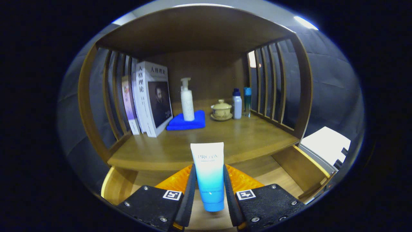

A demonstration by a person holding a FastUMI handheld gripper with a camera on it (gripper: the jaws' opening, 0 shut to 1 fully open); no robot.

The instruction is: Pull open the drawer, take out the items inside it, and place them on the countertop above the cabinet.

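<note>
Tongs (pixel 208 190): clamped on the cream tube (pixel 208 175), both fingers pressing its sides.
Tube: upright, cap down, long axis vertical, just short of the tabletop (pixel 180 151) edge.
Next move: likely forward over the tabletop, then release.

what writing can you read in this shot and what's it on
"PROYA": on the blue-and-white tube clamped between the gripper fingers; the smaller line beneath it is too blurred to read.
"人格理论": on the spine and cover of the white book standing on the countertop; its subtitle is too small.
Neighbouring book spines: unreadable.
Pump bottle: no legible text.
</note>
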